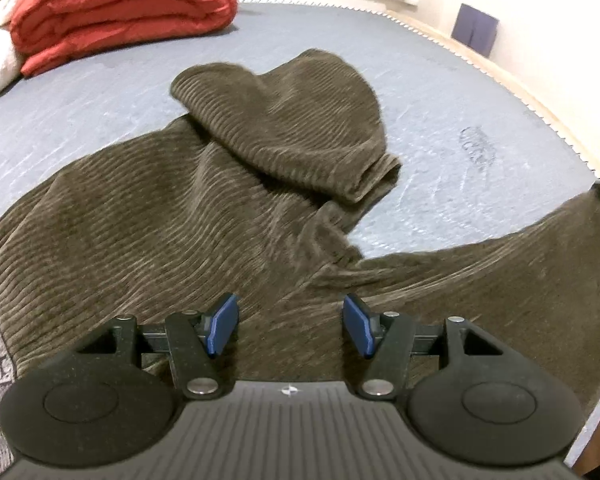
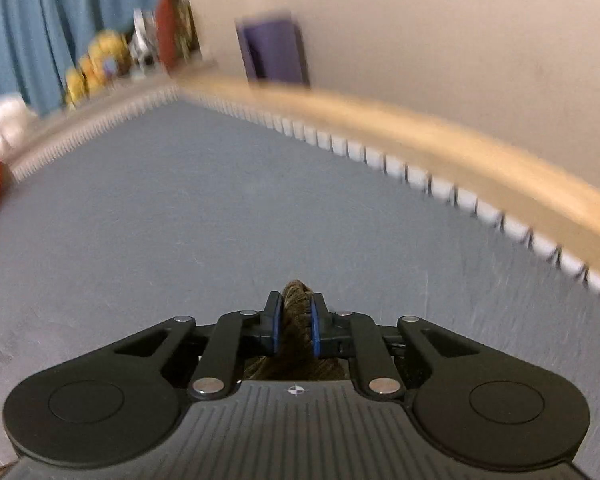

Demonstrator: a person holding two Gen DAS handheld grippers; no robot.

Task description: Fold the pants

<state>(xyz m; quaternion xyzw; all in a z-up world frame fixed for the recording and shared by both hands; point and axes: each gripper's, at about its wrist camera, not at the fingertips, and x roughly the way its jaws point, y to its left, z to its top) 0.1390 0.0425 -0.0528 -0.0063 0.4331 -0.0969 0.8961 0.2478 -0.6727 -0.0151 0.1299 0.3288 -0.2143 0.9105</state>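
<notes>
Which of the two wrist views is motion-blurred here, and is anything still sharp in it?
Right wrist view: heavily smeared across the bed edge and shelf toys, while the right gripper and the pants pinched in it stay crisp. Left wrist view: mostly sharp, slight smear on the pants near the open left gripper; fisheye bends the mattress.

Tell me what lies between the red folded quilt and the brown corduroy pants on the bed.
Only bare grey mattress separates the red quilt from the corduroy pants, seen in the left wrist view.
</notes>
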